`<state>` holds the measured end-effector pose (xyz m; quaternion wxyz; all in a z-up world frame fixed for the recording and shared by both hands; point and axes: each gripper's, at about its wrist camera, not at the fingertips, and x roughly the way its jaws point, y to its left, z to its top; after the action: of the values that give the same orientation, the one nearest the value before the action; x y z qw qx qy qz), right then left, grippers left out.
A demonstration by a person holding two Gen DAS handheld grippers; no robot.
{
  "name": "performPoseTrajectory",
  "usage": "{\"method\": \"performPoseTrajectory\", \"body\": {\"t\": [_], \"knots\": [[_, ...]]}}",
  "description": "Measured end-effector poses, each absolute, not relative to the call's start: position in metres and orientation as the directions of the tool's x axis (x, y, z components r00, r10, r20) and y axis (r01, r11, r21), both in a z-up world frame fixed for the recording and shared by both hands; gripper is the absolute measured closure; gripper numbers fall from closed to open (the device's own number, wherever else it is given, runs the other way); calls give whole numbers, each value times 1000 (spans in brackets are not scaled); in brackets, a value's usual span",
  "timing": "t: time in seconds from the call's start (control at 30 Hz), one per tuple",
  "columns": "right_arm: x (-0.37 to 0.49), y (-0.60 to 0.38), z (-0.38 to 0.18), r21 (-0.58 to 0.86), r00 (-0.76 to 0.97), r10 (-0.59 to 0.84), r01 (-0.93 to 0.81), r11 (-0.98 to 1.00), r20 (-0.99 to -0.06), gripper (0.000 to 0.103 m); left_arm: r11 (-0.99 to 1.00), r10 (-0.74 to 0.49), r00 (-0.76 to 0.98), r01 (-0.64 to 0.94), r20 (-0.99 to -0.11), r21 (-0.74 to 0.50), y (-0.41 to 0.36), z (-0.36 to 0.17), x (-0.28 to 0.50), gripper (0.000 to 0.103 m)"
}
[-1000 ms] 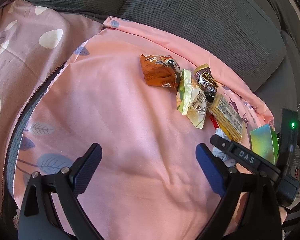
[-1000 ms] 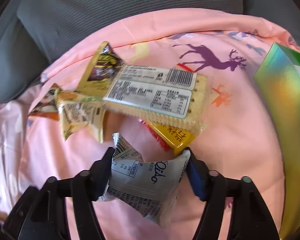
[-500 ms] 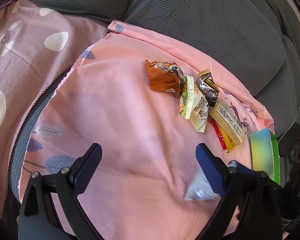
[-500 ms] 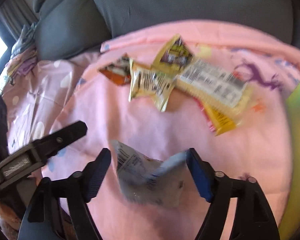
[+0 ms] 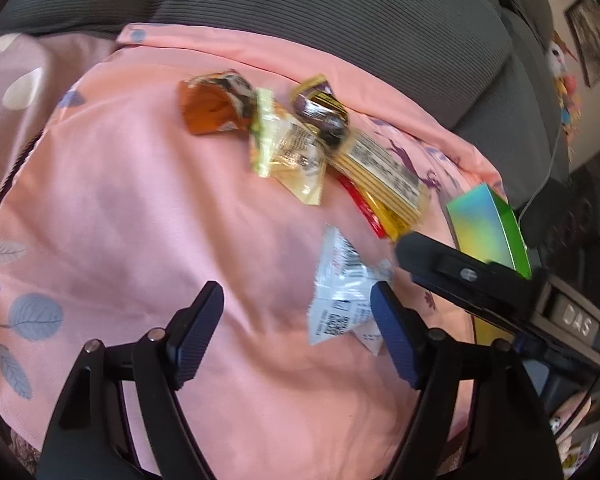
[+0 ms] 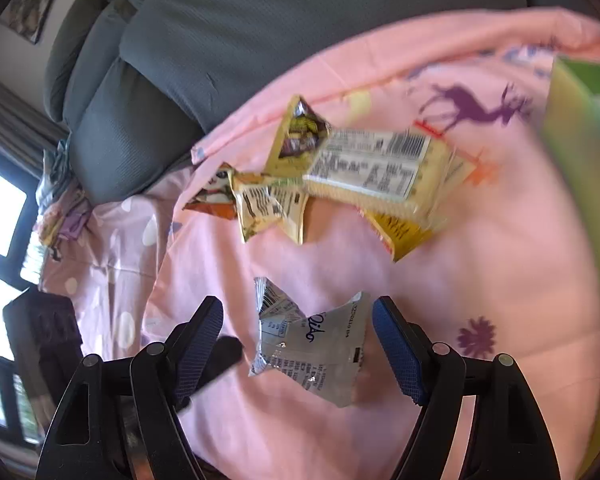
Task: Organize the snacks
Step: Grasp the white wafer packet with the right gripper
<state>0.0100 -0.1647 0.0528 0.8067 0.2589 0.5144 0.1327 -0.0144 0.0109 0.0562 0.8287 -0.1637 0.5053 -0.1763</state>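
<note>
A white snack packet (image 6: 312, 344) lies on the pink cloth (image 6: 480, 280) between the fingers of my right gripper (image 6: 298, 340), which is open and does not touch it. The packet also shows in the left wrist view (image 5: 342, 296), next to the right finger of my open, empty left gripper (image 5: 296, 320). Beyond lies a pile of snacks: an orange packet (image 5: 214, 108), a pale yellow packet (image 5: 288, 152), a brown packet (image 5: 320, 110), a cracker pack (image 5: 380, 172) over a red-yellow one (image 5: 384, 216).
A green iridescent box (image 5: 488, 224) stands at the cloth's right edge, also at the right in the right wrist view (image 6: 576, 184). Grey sofa cushions (image 5: 300, 12) rise behind. A mauve spotted blanket (image 6: 112, 248) lies to the left.
My right gripper carried the white packet out of the pile toward the near middle of the cloth, then opened and let it go. My left gripper came closer to it.
</note>
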Motion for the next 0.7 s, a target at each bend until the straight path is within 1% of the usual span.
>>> {"method": "performPoseTrajectory", "body": {"t": [0.13, 0.2, 0.37, 0.43, 0.47, 0.5, 0.57, 0.6, 0.63, 0.7], "knots": [[14, -162, 38, 566, 397, 499, 67, 822, -770, 24, 867, -496, 410, 179, -766, -465, -4, 52, -15, 33], [15, -160, 34, 567, 383, 505, 64, 821, -774, 24, 855, -517, 406, 195, -754, -481, -6, 52, -14, 38], [17, -162, 27, 575, 373, 509, 87, 813, -776, 25, 831, -553, 386, 190, -739, -523, -6, 46, -11, 41], [18, -164, 25, 581, 372, 514, 91, 809, -773, 26, 817, -573, 375, 192, -729, -543, -8, 45, -10, 45], [18, -165, 24, 579, 373, 512, 91, 810, -774, 29, 815, -576, 372, 198, -728, -544, -9, 45, -10, 46], [17, -164, 24, 572, 376, 503, 92, 815, -778, 34, 814, -579, 369, 209, -727, -543, -11, 46, -10, 48], [17, -164, 22, 567, 379, 497, 93, 818, -780, 38, 817, -575, 371, 224, -729, -531, -14, 48, -12, 50], [16, -165, 22, 565, 383, 493, 98, 819, -781, 41, 816, -577, 369, 229, -729, -530, -13, 48, -14, 52], [15, -165, 22, 568, 385, 495, 99, 817, -779, 42, 810, -586, 366, 237, -723, -536, -14, 49, -14, 56], [14, -165, 22, 582, 383, 512, 89, 808, -769, 51, 799, -601, 346, 248, -720, -548, -17, 47, -14, 60]]}}
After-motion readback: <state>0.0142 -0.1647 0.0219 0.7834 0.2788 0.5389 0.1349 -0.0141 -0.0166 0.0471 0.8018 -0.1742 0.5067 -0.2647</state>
